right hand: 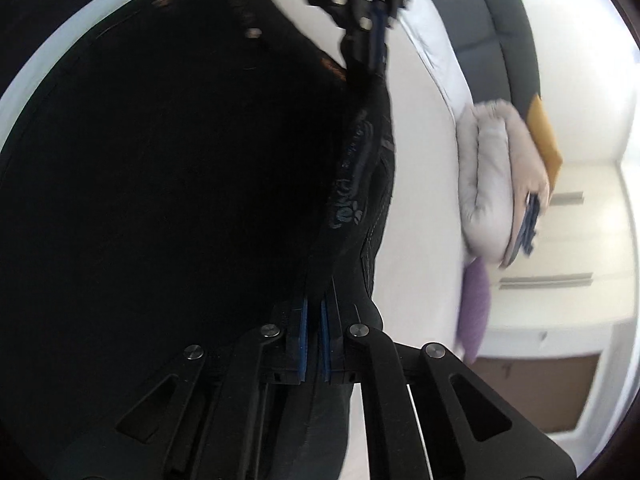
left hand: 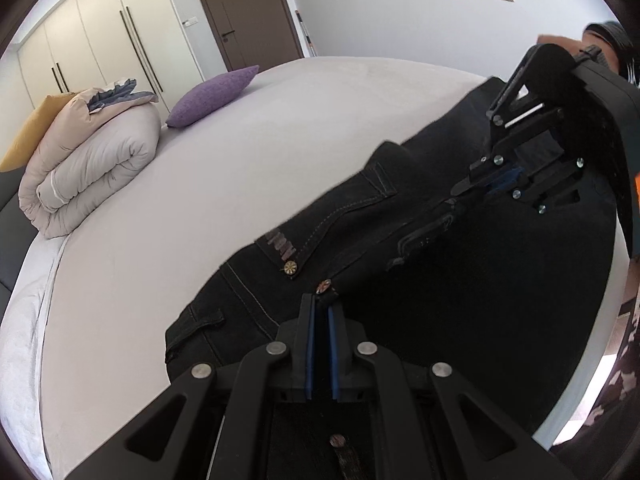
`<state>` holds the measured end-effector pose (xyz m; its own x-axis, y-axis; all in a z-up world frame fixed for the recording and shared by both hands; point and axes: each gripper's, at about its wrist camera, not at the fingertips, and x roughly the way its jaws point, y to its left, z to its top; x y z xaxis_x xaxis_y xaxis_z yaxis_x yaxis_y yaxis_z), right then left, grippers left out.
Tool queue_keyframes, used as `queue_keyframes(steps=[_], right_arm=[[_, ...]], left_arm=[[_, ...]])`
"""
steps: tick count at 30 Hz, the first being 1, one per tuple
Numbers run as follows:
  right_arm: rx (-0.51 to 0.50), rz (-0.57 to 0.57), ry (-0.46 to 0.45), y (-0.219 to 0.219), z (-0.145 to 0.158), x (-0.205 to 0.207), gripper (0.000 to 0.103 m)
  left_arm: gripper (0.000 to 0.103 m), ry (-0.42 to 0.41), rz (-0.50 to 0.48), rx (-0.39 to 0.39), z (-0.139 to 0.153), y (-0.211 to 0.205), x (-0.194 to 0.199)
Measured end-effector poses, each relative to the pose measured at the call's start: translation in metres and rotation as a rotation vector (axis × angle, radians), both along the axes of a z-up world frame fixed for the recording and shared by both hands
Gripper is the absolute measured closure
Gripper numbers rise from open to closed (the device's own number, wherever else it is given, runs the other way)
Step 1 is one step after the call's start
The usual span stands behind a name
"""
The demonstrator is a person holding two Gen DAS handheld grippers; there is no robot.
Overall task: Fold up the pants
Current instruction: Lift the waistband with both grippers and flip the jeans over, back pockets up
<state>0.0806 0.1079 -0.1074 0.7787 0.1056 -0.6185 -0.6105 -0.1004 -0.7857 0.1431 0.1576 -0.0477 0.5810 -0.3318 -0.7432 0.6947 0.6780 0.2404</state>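
Black jeans (left hand: 440,280) lie on a pale bed sheet (left hand: 200,200), waistband raised, metal button (left hand: 289,267) showing. My left gripper (left hand: 322,300) is shut on the waistband edge beside a rivet. Further along the waistband, at the upper right, my right gripper (left hand: 460,192) is pinched shut on the cloth. In the right wrist view the jeans (right hand: 160,160) fill the left half, and the right gripper (right hand: 315,300) is shut on the waistband with fabric between its blue pads. The left gripper (right hand: 368,56) grips the same band at the top.
A rolled grey duvet (left hand: 92,160), a yellow cushion (left hand: 28,136) and a purple pillow (left hand: 214,94) sit at the far left of the bed. Wardrobe doors (left hand: 100,40) and a brown door (left hand: 244,12) stand behind. The bed's edge (left hand: 580,380) runs along the right.
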Motion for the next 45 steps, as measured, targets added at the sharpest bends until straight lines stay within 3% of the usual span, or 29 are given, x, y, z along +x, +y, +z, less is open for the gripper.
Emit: queue_keyframes(steps=[6, 14, 21, 29, 33, 35, 36, 37, 45], right_arm=[[-0.159, 0.143, -0.041, 0.012, -0.046, -0.069, 0.099], [-0.191, 0.184, -0.012, 0.037, -0.047, -0.130, 0.099], [-0.185, 0.188, 0.015, 0.036, -0.028, -0.132, 0.099], [-0.177, 0.171, 0.020, 0.032, -0.031, -0.138, 0.099], [-0.180, 0.155, 0.039, 0.029, -0.039, -0.121, 0.099], [-0.156, 0.133, 0.061, 0.026, -0.040, -0.119, 0.099], [-0.141, 0.119, 0.071, 0.025, -0.038, -0.117, 0.099], [-0.129, 0.108, 0.079, 0.025, -0.037, -0.114, 0.099], [-0.049, 0.045, 0.092, 0.008, -0.034, -0.111, 0.098]], left_arm=[[0.098, 0.060, -0.066, 0.099, -0.032, -0.001, -0.046], [0.098, 0.089, -0.038, 0.053, -0.035, 0.012, -0.068], [0.098, 0.100, -0.039, 0.061, -0.033, 0.018, -0.064], [0.097, 0.105, -0.026, 0.055, -0.044, 0.023, -0.064], [0.086, 0.113, 0.017, 0.036, -0.049, 0.023, -0.056], [0.071, 0.097, 0.022, 0.065, -0.047, 0.021, -0.058], [0.052, 0.095, 0.020, 0.079, -0.045, 0.021, -0.058], [0.042, 0.099, 0.015, 0.079, -0.042, 0.021, -0.060], [0.040, 0.130, 0.057, -0.087, -0.002, 0.025, -0.042]])
